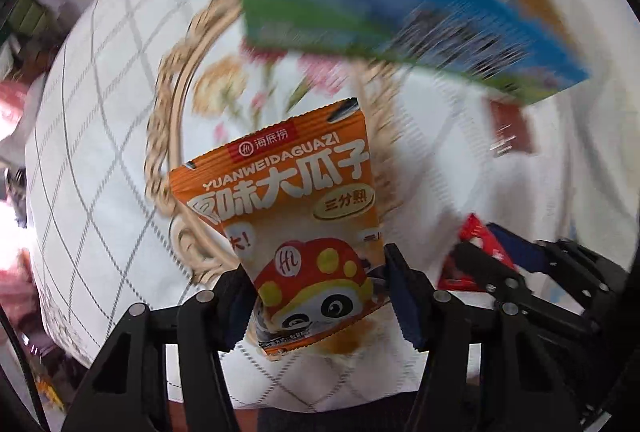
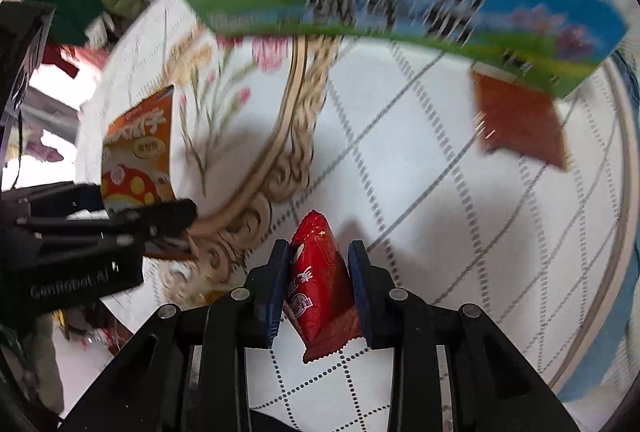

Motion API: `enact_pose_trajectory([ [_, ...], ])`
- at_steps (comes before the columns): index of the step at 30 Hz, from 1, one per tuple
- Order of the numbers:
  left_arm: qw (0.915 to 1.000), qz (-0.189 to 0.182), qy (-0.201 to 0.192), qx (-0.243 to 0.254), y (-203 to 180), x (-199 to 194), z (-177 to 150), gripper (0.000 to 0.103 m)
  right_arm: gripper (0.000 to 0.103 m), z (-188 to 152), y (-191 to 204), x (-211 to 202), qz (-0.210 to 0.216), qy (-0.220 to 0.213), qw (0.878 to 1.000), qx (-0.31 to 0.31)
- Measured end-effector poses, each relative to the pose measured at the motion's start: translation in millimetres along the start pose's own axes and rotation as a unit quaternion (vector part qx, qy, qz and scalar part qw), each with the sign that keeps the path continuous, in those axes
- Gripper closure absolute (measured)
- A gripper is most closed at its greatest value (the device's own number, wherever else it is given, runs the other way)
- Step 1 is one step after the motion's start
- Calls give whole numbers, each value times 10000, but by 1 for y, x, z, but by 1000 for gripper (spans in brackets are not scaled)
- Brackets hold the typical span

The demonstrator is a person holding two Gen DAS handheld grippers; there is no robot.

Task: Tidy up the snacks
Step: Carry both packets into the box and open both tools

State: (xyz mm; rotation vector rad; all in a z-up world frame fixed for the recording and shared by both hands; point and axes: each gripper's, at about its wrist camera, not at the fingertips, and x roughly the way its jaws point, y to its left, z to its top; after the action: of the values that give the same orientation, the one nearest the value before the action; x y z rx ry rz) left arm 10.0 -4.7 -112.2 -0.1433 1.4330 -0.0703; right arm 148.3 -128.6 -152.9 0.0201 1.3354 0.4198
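My left gripper [image 1: 318,284] is shut on an orange sunflower-seed packet [image 1: 292,208] with a panda picture, held above the table. My right gripper [image 2: 318,268] is shut on a red snack packet [image 2: 320,284], also held above the table. In the right wrist view the left gripper [image 2: 132,210] shows at the left with the orange packet [image 2: 138,148]. In the left wrist view the right gripper [image 1: 500,264] shows at the lower right with the red packet [image 1: 476,236]. A blue and green cardboard box [image 2: 384,0] stands at the far side; it also shows in the left wrist view [image 1: 380,4], blurred.
The round table has a white checked cloth [image 2: 460,192] with a flowered oval panel [image 1: 248,80] in a gold border. A dark red packet [image 2: 520,120] lies flat on the cloth by the box. Clothes and clutter [image 2: 80,0] lie beyond the table's left edge.
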Motion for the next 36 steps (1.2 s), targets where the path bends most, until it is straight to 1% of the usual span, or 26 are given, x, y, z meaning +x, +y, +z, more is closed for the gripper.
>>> enact_pose_trajectory([
  [3, 9989, -258, -344, 196, -21, -37, 19, 46, 71, 12, -16, -37, 101, -419, 9989, 159],
  [5, 9971, -445, -519, 328, -34, -60, 43, 46, 71, 26, -28, -73, 126, -816, 9963, 241],
  [6, 9961, -529, -604, 375, -38, -69, 56, 46, 71, 31, -34, -83, 127, -931, 9952, 272],
  [7, 9946, -604, -698, 466, -46, -79, 72, 46, 71, 44, -43, -102, 152, -1146, 9927, 351],
  [8, 9941, -610, -736, 520, -48, -85, 84, 46, 71, 55, -43, -105, 154, -1253, 9912, 388],
  [10, 9928, -596, -811, 643, -58, -90, 125, 46, 71, 81, -61, -122, 85, -1492, 9877, 467],
  [11, 9928, -565, -812, 669, -60, -89, 139, 46, 71, 97, -69, -128, -9, -1590, 9861, 486],
  [13, 9934, -529, -696, 735, -65, -81, 173, 46, 71, 123, -79, -125, -173, -1707, 9837, 532],
  [15, 9945, -428, -575, 764, -66, -65, 201, 46, 71, 152, -101, -122, -332, -1684, 9835, 574],
  [16, 9948, -393, -415, 840, -70, -51, 217, 46, 71, 165, -109, -117, -413, -1654, 9837, 576],
  [18, 9960, -318, -175, 811, -68, -28, 237, 46, 71, 189, -123, -99, -546, -1483, 9855, 610],
  [19, 9962, -319, -1, 812, -69, -14, 249, 46, 71, 193, -126, -91, -601, -1443, 9858, 611],
  [20, 9964, -293, 103, 790, -69, -6, 254, 46, 71, 203, -132, -82, -691, -1354, 9865, 617],
  [22, 9962, -163, 226, 826, -71, 10, 271, 46, 71, 219, -144, -64, -681, -1151, 9885, 701],
  [25, 9961, 26, 335, 814, -71, 23, 287, 45, 71, 231, -153, -35, -779, -920, 9901, 720],
  [27, 9966, 21, 428, 706, -70, 28, 294, 44, 69, 239, -161, -18, -732, -640, 9920, 806],
  [28, 9966, -18, 512, 644, -69, 32, 297, 42, 68, 240, -163, -11, -759, -503, 9922, 848],
  [29, 9963, -45, 606, 610, -69, 35, 299, 31, 64, 244, -165, -4, -811, -401, 9921, 871],
  [30, 9960, -64, 653, 607, -69, 36, 301, 16, 54, 246, -167, 0, -859, -352, 9917, 890],
  [31, 9961, -57, 647, 600, -69, 37, 301, 11, 44, 247, -169, 2, -900, -330, 9911, 919],
  [32, 9963, -25, 619, 590, -69, 37, 301, 7, 26, 249, -171, 3, -866, -303, 9910, 971],
  [33, 9967, 10, 573, 573, -68, 36, 300, 7, 18, 250, -172, 4, -713, -299, 9919, 1010],
  [34, 9968, 37, 546, 575, -67, 36, 299, 7, 18, 250, -171, 4, -674, -286, 9918, 1048],
  [36, 9972, 73, 522, 530, -63, 35, 296, 7, 13, 250, -167, 3, -714, -279, 9915, 1048],
])
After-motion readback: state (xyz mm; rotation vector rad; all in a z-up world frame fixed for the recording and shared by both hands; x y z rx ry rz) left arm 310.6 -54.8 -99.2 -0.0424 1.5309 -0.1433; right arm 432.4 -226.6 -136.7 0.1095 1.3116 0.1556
